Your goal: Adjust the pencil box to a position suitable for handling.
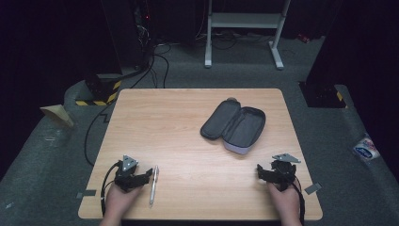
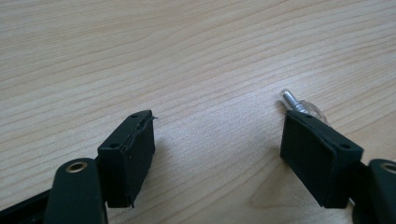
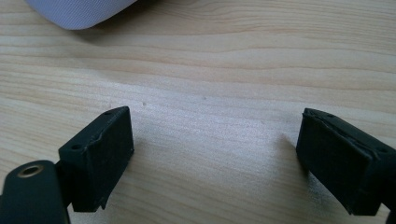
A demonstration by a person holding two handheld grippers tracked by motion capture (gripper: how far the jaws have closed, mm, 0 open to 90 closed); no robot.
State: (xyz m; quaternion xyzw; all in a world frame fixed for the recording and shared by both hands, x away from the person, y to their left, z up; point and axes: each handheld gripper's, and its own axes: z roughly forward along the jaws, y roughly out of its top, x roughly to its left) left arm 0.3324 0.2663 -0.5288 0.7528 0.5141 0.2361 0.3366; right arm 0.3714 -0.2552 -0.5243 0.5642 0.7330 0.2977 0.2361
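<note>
- Left tongs (image 1: 147, 175) at near-left of counter (image 1: 188, 117), resting low on the wood; jaws apart, nothing btwn them, just bare wood in the gap in left gripper view.
- Pen (image 1: 153, 184) lying flat just right of left tongs, approx. near-to-far; tip (image 2: 288, 98) peeks out past the outer side of one jaw in left gripper view. Touching that jaw or not: can't tell.
- Right tongs (image 1: 259, 169) at near-right of counter, jaws wide apart, holding nothing; bare wood btwn them in right gripper view.
- Pencil case (image 1: 234, 125) unzipped, lying open flat, center-right of counter, far side of right tongs & well apart from pen; pale edge (image 3: 79, 11) seen at top of right gripper view.
- Hands gripping each tool at near edge.
- Beyond far edge: white frame legs (image 1: 277, 47), cables on grey floor.
</note>
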